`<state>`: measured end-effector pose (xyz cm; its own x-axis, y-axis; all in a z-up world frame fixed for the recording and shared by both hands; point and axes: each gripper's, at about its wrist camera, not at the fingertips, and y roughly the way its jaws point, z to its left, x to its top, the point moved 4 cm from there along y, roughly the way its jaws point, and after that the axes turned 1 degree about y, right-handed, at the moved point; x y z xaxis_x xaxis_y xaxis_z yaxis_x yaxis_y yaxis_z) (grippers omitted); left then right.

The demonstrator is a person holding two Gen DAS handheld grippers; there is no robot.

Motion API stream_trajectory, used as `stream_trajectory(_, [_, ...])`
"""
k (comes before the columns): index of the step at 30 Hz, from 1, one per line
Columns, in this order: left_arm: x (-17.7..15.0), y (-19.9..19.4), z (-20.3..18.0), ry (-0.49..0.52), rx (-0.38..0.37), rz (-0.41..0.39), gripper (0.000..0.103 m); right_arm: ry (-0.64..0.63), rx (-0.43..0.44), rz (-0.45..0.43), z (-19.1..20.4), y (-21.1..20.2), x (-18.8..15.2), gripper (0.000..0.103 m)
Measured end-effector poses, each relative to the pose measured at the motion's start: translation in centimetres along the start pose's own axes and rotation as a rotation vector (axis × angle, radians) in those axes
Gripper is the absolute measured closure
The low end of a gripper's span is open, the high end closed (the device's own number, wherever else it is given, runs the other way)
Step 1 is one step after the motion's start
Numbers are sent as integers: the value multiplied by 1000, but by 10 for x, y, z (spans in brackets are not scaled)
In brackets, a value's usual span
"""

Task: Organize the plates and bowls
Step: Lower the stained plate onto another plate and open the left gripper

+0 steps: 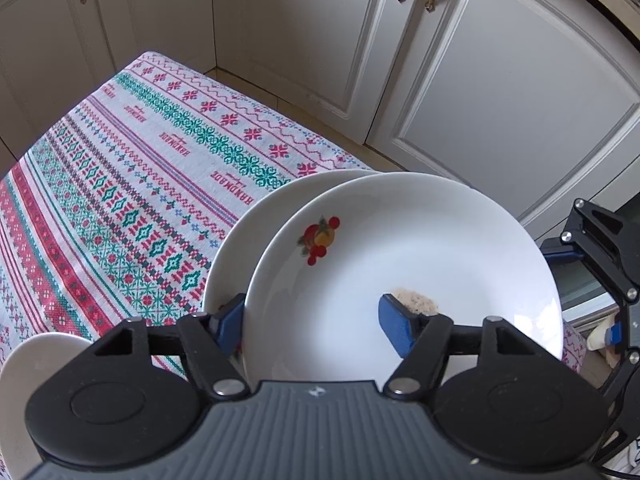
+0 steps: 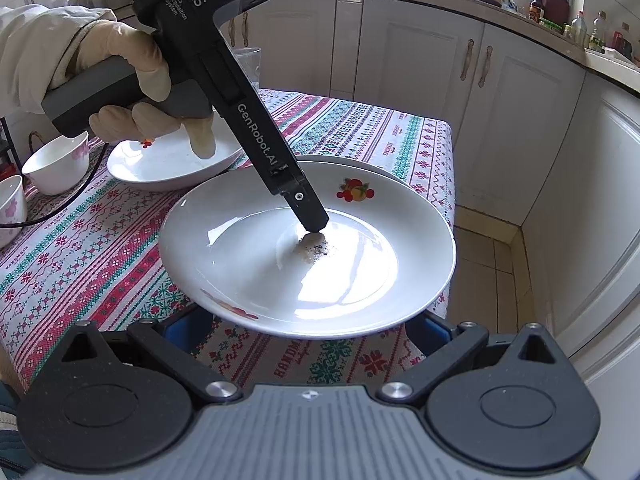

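A white plate with a fruit print [image 1: 400, 264] [image 2: 308, 256] sits tilted on top of a second white plate [image 1: 240, 248] [image 2: 340, 162] near the table's corner. A brownish smear [image 2: 312, 248] lies at its centre. My left gripper [image 1: 312, 320] is open, its jaws astride the top plate's near rim, one blue fingertip [image 1: 394, 320] inside the plate by the smear, the other outside. In the right wrist view its tip touches the plate's middle. My right gripper [image 2: 312, 332] is open below the plate's near rim, its fingertips hidden under it.
A patterned tablecloth [image 1: 120, 184] covers the table. A third plate [image 2: 168, 164] and two white bowls with pink flowers [image 2: 56, 160] [image 2: 10, 208] stand at the far left. A bowl rim [image 1: 32, 364] shows at lower left. Cream cabinets [image 2: 520, 120] surround the table.
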<state>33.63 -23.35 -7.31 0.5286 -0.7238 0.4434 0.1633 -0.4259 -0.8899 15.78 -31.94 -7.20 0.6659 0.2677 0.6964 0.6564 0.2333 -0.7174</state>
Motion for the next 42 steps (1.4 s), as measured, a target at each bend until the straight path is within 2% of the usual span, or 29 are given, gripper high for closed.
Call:
stream_trajectory(19, [-1,-12,-4,28,64,-41,18,36,-8,-37,-2,-8,0,0])
stream_trajectory(25, [-5,-20,-4,37,122,-65,16,33,-4,-59,4,-14,1,0])
stream_trajectory(27, [-7,-24,-4,25,117,-76,16,27,-2,-64,7,-16,2,0])
stream_trajectory(29, [-10,-29,-5,16,115,-91,16,24,-4,-67,10,-19,1,0])
stream_trajectory(35, [-26,-61,-14,1,181,-183,16,16,-3,-90,23,-31,0,0])
stream_trajectory(42, [-66,-109,-35,-54,261,-311,15,-28,-1,-116,41,-44,-1,0])
